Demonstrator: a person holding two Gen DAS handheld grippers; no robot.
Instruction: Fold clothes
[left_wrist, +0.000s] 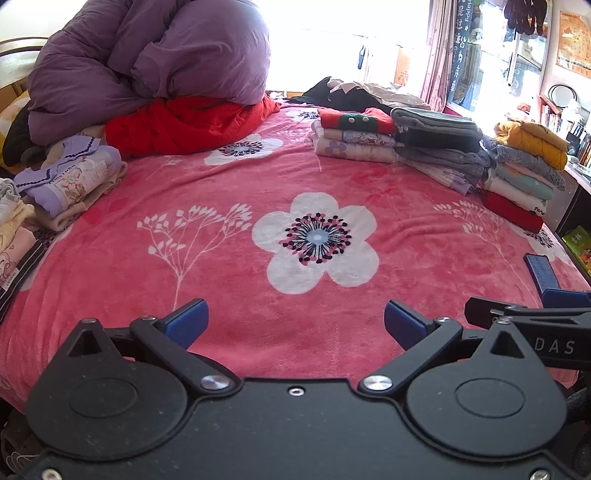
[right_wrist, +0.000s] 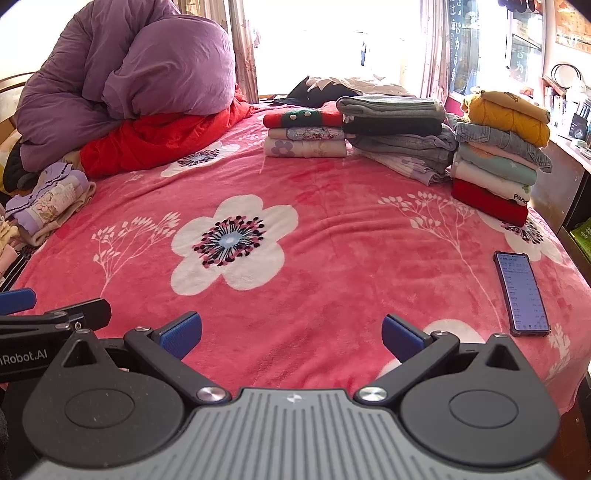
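Both grippers hang over the near edge of the bed, side by side. On the left gripper (left_wrist: 295, 325) the blue fingers (left_wrist: 186, 322) stand wide apart and hold nothing; under the gap is only the pink blanket (left_wrist: 229, 177) with its white flower (left_wrist: 316, 243). On the right gripper (right_wrist: 291, 332) the fingers (right_wrist: 402, 338) are spread just as wide and are also empty.

All the clothes lie well apart from the fingers, along the other edges of the bed. At the left edge there is a small folded pile with purple trim (left_wrist: 70, 177). In the far left corner a purple quilt (left_wrist: 147, 59) rests on a red quilt (left_wrist: 184, 123). Along the far edge, toward the right, stands a short stack with a red and green knit on top (right_wrist: 304, 131). Just beside it is a stack of grey and denim pieces (right_wrist: 397, 129). At the right edge a taller stack has a yellow garment on top (right_wrist: 506, 114) and a red one at the bottom. Behind these stacks some unfolded dark and pale clothes (right_wrist: 332, 86) lie in a heap.

Near the right edge, close to the right gripper, a phone (right_wrist: 521, 293) lies flat with its screen on.
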